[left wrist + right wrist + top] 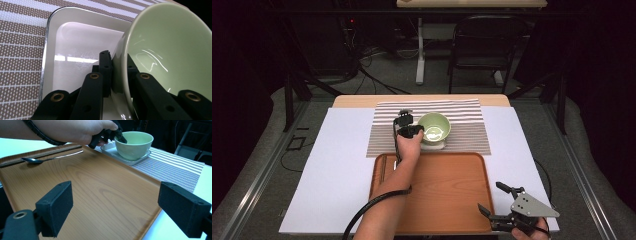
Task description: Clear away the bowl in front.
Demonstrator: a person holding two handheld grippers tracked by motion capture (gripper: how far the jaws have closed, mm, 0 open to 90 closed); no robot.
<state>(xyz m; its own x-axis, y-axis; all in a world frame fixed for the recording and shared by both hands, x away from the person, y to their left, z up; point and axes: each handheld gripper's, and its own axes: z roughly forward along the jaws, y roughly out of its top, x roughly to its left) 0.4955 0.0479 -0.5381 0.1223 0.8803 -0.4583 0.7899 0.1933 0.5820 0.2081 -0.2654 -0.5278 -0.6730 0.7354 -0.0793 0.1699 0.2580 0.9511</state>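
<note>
A pale green bowl (434, 126) (170, 50) (135, 143) rests in a shallow white rectangular dish (434, 146) (75, 50) (140, 160) on a striped mat (467, 135). My left gripper (418, 131) (117, 58) (117, 135) is shut on the bowl's near-left rim, one jaw inside and one outside. At the table's front right corner, my right gripper (489, 196) (120, 205) is open with nothing between its pads, just past the right edge of the wooden tray (447, 195) (100, 190).
A metal spoon (42, 160) lies along the tray's left edge beside a dark thin strip (37, 155). The tray sits on a white sheet (337, 175) in front of the mat. A folding chair (484, 45) stands beyond the table.
</note>
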